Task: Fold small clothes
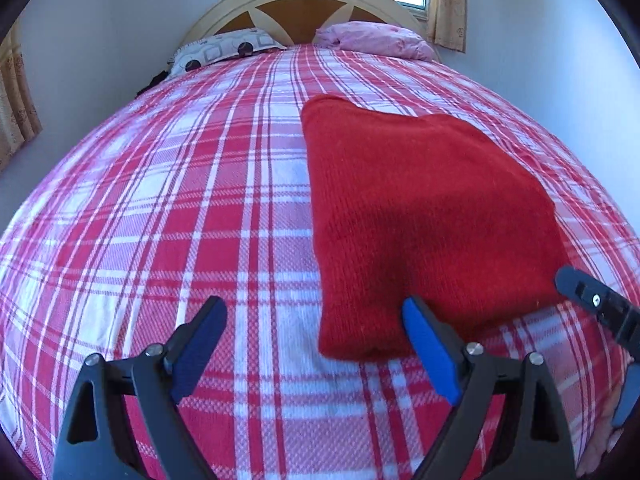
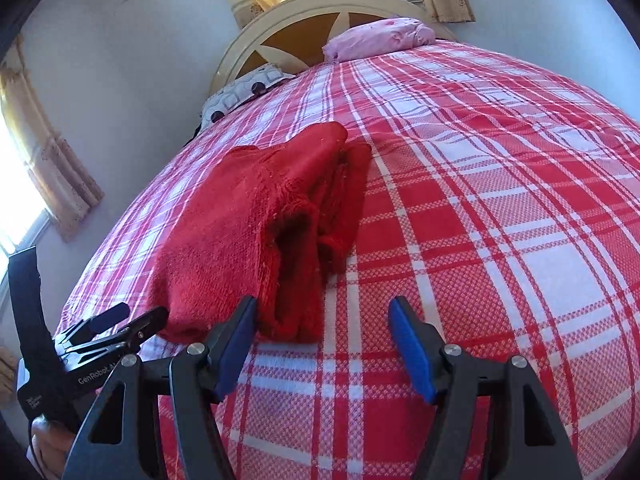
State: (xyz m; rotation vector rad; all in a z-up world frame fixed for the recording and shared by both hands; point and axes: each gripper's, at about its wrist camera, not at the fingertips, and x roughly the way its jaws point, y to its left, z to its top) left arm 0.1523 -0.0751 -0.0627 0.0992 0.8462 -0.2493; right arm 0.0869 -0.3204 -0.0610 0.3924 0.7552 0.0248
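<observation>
A red knitted garment (image 1: 420,216) lies folded into a compact stack on the red and white plaid bedspread (image 1: 180,200). In the right wrist view the garment (image 2: 256,216) shows its layered folded edges. My left gripper (image 1: 316,316) is open and empty, with its right finger at the garment's near edge. My right gripper (image 2: 322,312) is open and empty, with its left finger beside the garment's near right corner. The right gripper's finger (image 1: 600,304) shows at the right edge of the left wrist view, and the left gripper (image 2: 116,324) shows at the left of the right wrist view.
Two pillows lie at the headboard (image 1: 304,4): a patterned grey one (image 1: 228,50) and a pink one (image 1: 376,40). White walls close in on the left. Curtained windows (image 2: 24,176) are on the left and behind the headboard.
</observation>
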